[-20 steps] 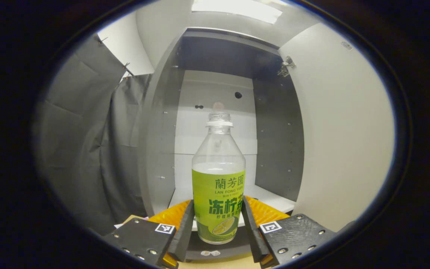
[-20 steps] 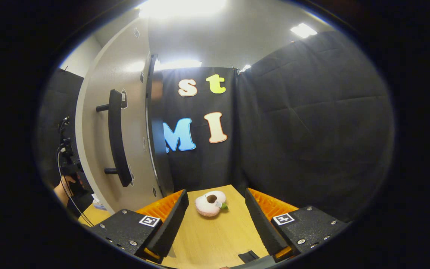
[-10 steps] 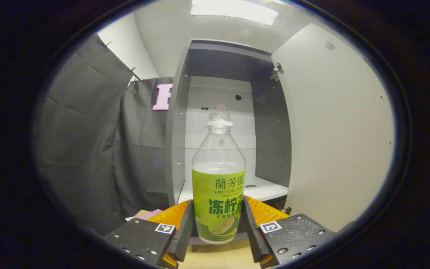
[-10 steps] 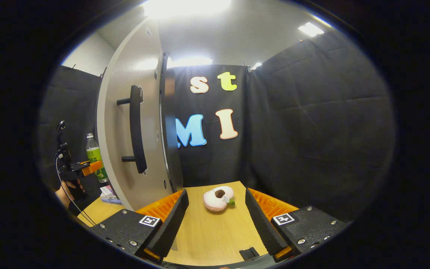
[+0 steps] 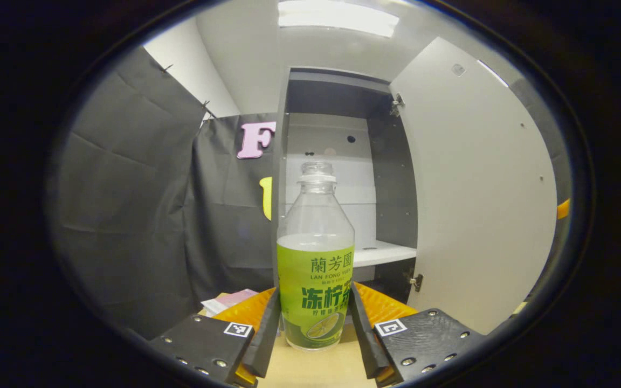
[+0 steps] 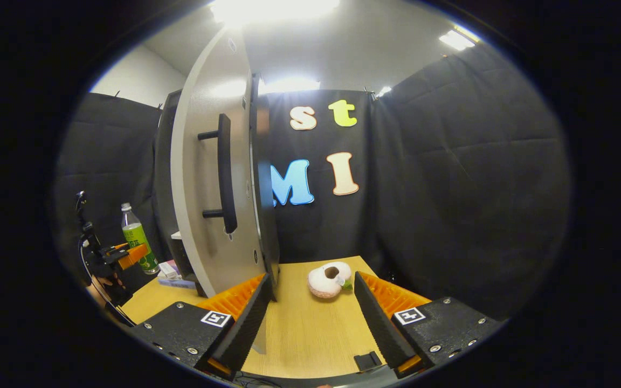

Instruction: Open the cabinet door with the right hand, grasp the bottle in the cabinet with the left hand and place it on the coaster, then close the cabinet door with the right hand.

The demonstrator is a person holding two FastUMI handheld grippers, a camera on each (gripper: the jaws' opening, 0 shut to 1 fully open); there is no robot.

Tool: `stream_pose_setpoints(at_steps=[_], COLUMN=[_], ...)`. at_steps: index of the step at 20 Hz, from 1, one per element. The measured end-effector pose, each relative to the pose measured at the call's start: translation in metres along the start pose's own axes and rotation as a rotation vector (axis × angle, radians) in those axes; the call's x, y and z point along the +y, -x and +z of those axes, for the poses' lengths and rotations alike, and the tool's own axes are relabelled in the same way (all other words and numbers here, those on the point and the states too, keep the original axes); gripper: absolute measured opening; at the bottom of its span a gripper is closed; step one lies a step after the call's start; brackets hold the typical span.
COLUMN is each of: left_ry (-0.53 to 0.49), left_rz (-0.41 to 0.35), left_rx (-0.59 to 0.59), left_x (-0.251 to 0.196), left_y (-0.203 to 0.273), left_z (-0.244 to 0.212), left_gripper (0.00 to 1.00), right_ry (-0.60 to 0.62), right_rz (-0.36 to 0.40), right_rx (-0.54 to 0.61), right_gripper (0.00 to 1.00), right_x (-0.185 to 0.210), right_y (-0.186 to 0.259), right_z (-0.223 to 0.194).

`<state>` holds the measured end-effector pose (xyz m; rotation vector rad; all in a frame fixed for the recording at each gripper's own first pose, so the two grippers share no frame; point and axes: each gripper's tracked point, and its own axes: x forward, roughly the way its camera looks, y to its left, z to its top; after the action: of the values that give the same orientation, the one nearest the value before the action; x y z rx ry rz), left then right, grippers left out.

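A clear bottle with a green label stands upright between the fingers of my left gripper, which is shut on its lower part and holds it out in front of the cabinet. The white door stands wide open on the right. In the right gripper view the same bottle and the left gripper appear small at far left, beyond the door with its black bar handle. My right gripper is open over the wooden table, holding nothing.
A pink ring-shaped plush lies on the table ahead of my right gripper. Some flat packets lie near the cabinet's foot, also pink and white packets. A small black piece sits at the table's near edge. Black cloth walls close the booth.
My left gripper has drawn the bottle back out of the cabinet, which now looks farther off. My right gripper has backed away from the door, so the handle appears farther.
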<state>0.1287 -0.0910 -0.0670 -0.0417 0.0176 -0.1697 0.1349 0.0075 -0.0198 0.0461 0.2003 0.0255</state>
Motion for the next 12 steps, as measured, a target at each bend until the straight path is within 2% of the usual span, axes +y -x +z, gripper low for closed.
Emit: stream_pose_setpoints(at_steps=[1,2,4,5,6,9,10,11,12], left_ry=[-0.001,0.002,0.011,0.011,0.007,0.007,0.016,0.022,0.029], left_rz=[0.008,0.015,0.033,0.04,0.044,0.055,0.062,0.076,0.082], left_rx=[0.005,0.008,0.016,0.019,0.023,0.04,0.043,0.049,0.053], left_x=[0.002,0.004,0.007,0.008,0.008,0.007,0.007,0.01,0.011], left_y=[0.007,0.015,0.027,0.032,0.037,0.052,0.056,0.061,0.067], left_z=[-0.005,-0.011,-0.024,-0.029,-0.036,-0.058,-0.066,-0.073,-0.079], left_gripper=[0.71,0.67,0.67,0.71,0.67,0.67,0.63,0.67,0.67], right_ry=[0.003,0.003,0.005,0.011,0.018,0.025,0.03,0.037,0.045], right_rz=[0.003,0.008,0.019,0.022,0.021,0.024,0.024,0.026,0.029], right_rx=[0.001,0.002,0.007,0.01,0.014,0.019,0.02,0.021,0.023], right_gripper=[0.94,0.94,0.94,0.94,0.94,0.94,0.94,0.94,0.94], right_x=[0.001,0.002,0.005,0.005,0.005,0.006,0.006,0.006,0.006], right_y=[0.001,0.002,0.005,0.005,0.006,0.006,0.008,0.007,0.007], right_z=[-0.002,-0.003,-0.005,-0.006,-0.007,-0.007,-0.007,-0.007,-0.007])
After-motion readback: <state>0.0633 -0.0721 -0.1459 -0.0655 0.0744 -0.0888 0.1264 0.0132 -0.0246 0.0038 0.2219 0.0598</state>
